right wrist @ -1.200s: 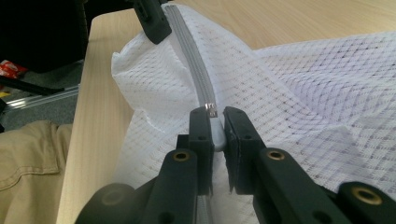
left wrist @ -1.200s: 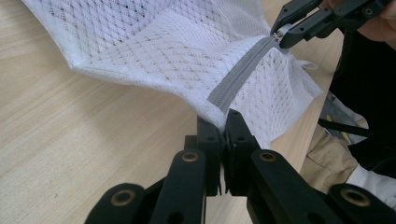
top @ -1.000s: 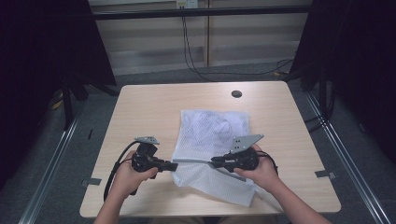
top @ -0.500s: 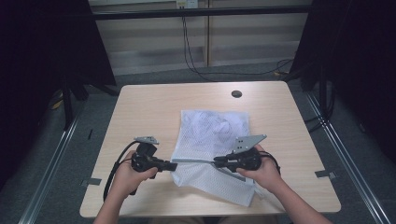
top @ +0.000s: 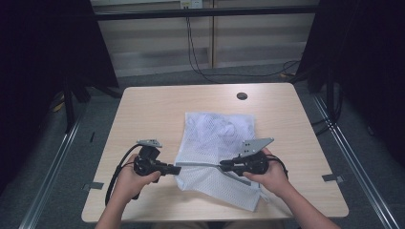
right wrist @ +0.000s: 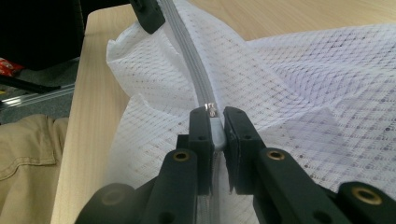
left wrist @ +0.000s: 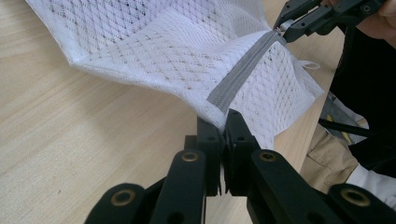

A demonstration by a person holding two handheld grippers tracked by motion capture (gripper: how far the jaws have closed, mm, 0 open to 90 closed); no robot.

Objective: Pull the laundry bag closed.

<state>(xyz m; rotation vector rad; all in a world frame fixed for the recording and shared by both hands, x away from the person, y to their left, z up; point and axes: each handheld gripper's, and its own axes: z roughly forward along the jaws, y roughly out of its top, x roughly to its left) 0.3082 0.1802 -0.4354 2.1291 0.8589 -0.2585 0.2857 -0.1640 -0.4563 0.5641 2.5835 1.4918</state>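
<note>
White mesh laundry bag (top: 217,143) lies on the wooden bench (top: 153,109), right of centre and toward the near edge; far part flat on the wood w/ crumpled white stuff inside, near part lifted and drawn taut between the two tongs. Its grey zipper (left wrist: 243,70) is the long axis of the stretched part, running roughly left-right across the bench, parallel to the near edge. Left tongs (left wrist: 223,123) nipped nearly together on the bag's end corner, right where the zipper tape ends; only a sliver of gap betw. the pads, mesh pinched in it. Right tongs (right wrist: 215,122) clamped narrow on the zipper slider/pull (right wrist: 212,112), a small metal bit showing just above the grey tab betw. the pads; the zipper line runs away from them toward the other tongs (right wrist: 147,14) at the far end. In the high view the left tongs (top: 174,169) sit at the bag's left edge and the right tongs (top: 224,167) about mid-bag, the tips facing each other along the zipper, well apart. One bag corner (top: 248,200) drapes close to the near bench edge, beside the right hand (top: 270,174); left hand (top: 131,176) also near that edge. Plenty of bare wood left of the bag and at the far side, where a small dark round grommet (top: 242,96) sits; narrower strip to the right. Floor w/ cables (top: 196,52) beyond.
</note>
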